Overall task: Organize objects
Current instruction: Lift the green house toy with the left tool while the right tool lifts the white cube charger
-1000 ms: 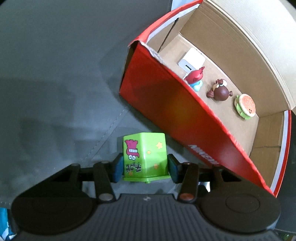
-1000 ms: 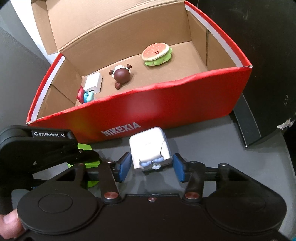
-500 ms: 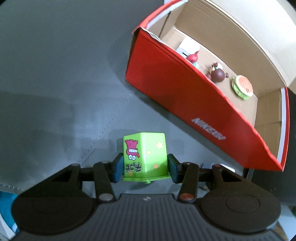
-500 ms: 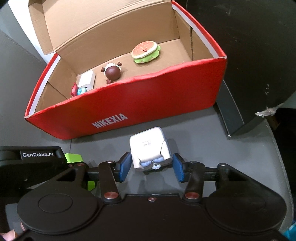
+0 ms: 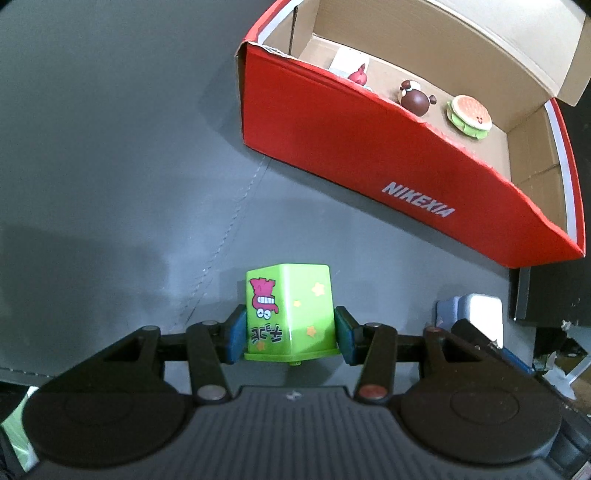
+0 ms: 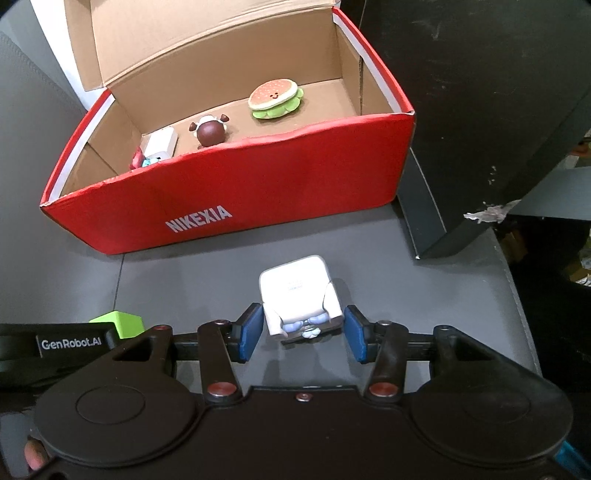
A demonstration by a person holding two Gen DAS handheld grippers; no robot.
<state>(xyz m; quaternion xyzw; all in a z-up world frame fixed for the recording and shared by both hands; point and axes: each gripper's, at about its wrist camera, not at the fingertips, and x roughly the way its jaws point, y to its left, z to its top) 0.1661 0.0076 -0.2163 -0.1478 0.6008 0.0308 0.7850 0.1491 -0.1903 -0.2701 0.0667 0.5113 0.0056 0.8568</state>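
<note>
My left gripper (image 5: 290,338) is shut on a green cube toy (image 5: 290,312) with a pink cartoon face. It is in front of the red NIKEXIA box (image 5: 369,147). My right gripper (image 6: 301,334) is shut on a white cube figure (image 6: 299,295) with blue feet, in front of the same box (image 6: 258,192). The green cube also shows at the left of the right wrist view (image 6: 123,323). The white figure shows at the right of the left wrist view (image 5: 478,310). Inside the box lie a burger toy (image 6: 275,98), a brown round figure (image 6: 210,131), a white block (image 6: 159,142) and a red and blue figure (image 6: 142,160).
Both grippers are over a dark grey seat surface (image 5: 110,166) with a stitched seam. A black panel (image 6: 480,110) stands right of the box. The box lid (image 6: 203,33) stands open at the back. The seat's right edge (image 6: 517,277) drops off.
Both grippers have drawn back from the box with their toys still held. The box now looks farther off in both views.
</note>
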